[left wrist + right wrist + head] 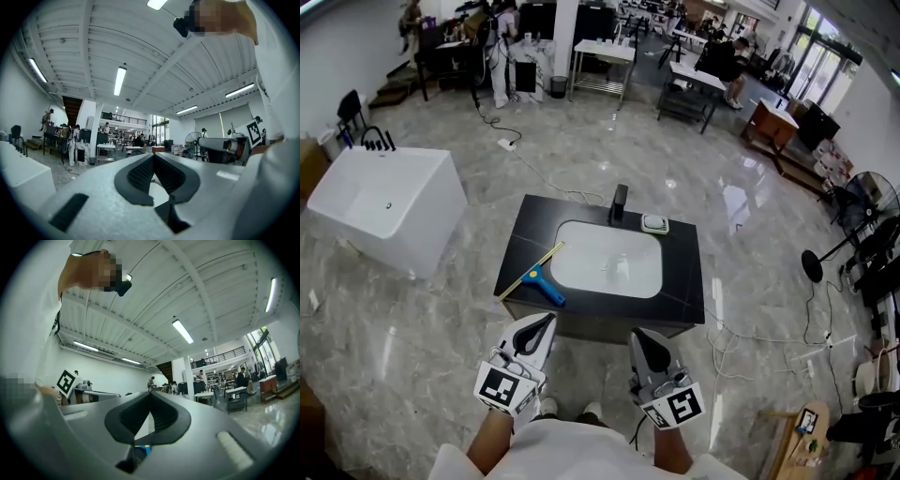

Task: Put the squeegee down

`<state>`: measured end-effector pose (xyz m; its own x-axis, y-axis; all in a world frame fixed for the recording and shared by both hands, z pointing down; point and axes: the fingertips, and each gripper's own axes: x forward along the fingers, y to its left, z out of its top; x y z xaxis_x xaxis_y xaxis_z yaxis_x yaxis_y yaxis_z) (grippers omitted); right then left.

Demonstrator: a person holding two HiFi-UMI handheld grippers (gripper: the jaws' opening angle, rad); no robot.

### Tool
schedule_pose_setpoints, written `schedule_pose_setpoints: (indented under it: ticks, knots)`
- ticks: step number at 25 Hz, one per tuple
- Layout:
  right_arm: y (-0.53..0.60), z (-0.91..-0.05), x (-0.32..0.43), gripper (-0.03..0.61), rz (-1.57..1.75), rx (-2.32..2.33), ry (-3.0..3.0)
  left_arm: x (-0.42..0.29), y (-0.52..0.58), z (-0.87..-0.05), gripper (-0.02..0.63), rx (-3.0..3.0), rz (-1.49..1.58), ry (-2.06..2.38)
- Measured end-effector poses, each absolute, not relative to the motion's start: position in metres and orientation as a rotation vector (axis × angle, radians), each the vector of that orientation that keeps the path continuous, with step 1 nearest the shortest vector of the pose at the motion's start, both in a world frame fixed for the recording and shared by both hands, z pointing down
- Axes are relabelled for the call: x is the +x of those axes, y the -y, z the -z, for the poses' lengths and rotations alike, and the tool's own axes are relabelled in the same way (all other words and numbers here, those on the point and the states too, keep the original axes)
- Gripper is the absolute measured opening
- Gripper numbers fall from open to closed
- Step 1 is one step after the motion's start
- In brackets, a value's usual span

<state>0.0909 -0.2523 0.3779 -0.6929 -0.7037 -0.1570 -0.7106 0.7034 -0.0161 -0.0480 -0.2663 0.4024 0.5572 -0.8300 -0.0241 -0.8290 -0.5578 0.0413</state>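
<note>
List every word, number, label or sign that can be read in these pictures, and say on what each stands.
No readable text in any view.
Left gripper: its cube bears a black-and-white square marker, a pattern without letters.
Right gripper: the same kind of marker, no letters.
Blue-handled squeegee with a yellow blade, on the black counter: no print can be made out.

No readable text, label, brand or number in any view.

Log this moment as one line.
squeegee: on counter, beside sink | left tongs: shut, empty | right tongs: shut, empty
</note>
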Motion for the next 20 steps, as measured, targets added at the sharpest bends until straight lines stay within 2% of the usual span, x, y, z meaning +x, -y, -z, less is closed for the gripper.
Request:
schedule_pose_setpoints:
  ticks: [20]
  knots:
    - [0.259,-0.382,0.114,-0.003,-0.051,-1.199,-2.764,-0.033,0.267,-0.4,0.002,2.758,0.06,1.471]
